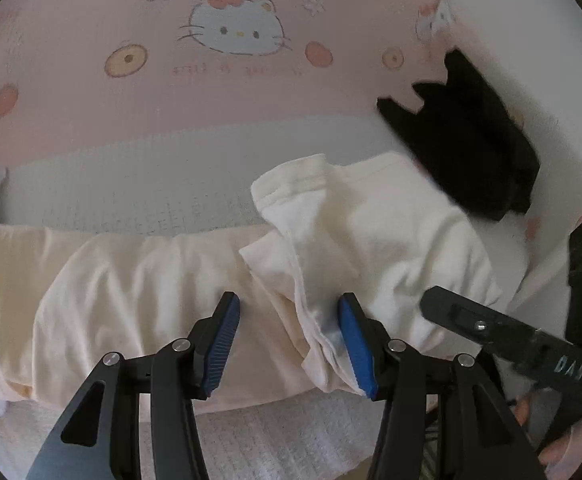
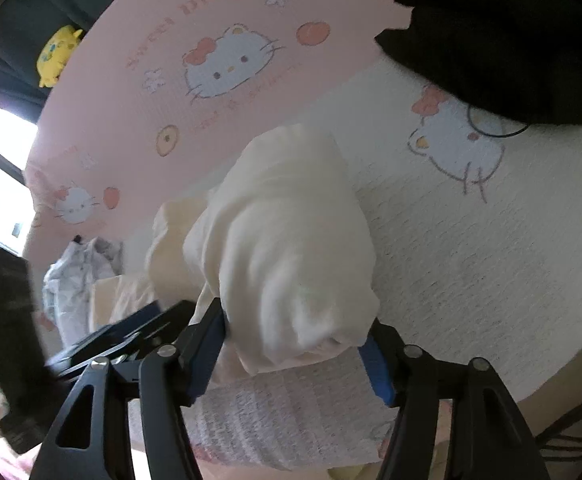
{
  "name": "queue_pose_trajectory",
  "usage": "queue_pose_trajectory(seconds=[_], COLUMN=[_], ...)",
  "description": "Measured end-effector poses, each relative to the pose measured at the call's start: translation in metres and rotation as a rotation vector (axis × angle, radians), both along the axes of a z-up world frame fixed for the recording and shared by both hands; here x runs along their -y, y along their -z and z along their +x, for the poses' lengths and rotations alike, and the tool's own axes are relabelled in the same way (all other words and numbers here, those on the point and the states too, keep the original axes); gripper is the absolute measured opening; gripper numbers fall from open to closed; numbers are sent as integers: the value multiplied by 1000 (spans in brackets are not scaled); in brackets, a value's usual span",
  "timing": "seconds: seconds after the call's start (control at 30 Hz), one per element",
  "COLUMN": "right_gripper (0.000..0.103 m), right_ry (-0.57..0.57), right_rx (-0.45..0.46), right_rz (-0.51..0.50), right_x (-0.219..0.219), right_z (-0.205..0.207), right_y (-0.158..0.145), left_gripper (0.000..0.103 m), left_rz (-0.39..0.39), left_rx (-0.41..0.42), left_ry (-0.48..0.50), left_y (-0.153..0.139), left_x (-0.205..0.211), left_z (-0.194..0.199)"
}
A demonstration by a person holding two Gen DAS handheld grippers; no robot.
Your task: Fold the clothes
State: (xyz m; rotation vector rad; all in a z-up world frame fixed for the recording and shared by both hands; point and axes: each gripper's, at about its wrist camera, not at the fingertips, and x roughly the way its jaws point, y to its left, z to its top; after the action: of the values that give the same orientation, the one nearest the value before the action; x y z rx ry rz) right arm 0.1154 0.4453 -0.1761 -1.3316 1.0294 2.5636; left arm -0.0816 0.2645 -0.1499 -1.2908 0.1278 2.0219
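Note:
A cream garment [image 1: 139,280] lies stretched across the near part of the bed, its right end folded over into a thick bundle [image 1: 371,232]. My left gripper [image 1: 289,320] hovers low over its middle with the jaws apart; cloth shows in the gap and a fold brushes the right blue pad [image 1: 353,340]. In the right wrist view the bundled end of the garment [image 2: 291,240] bulges between the jaws of my right gripper [image 2: 295,336], and both pads touch it. One black finger [image 1: 491,328] of the right gripper reaches in from the right, beside the bundle.
A pink and white cat-print blanket [image 1: 131,92] covers the bed. A black garment [image 1: 463,140] lies at the far right, a grey-white crumpled one [image 2: 79,272] at the left. A yellow plush toy [image 2: 57,54] sits beyond the bed. The bed's near edge [image 2: 551,372] runs under the grippers.

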Motion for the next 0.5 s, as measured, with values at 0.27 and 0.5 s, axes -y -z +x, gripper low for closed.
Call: queue_pose_trajectory(seconds=[0.27,0.5], right_gripper=[77,77], right_ry=[201,352], right_rx=[-186,-198], right_rz=[-373,-554], right_x=[-65,-83], right_z=[40,50], right_y=[21,55], left_gripper=[50,50], left_rz=[-55,-65], left_rx=[-94,-122], left_ry=[7,16], left_y=[3,5], left_x=[-3,-3], left_z=[9,10])
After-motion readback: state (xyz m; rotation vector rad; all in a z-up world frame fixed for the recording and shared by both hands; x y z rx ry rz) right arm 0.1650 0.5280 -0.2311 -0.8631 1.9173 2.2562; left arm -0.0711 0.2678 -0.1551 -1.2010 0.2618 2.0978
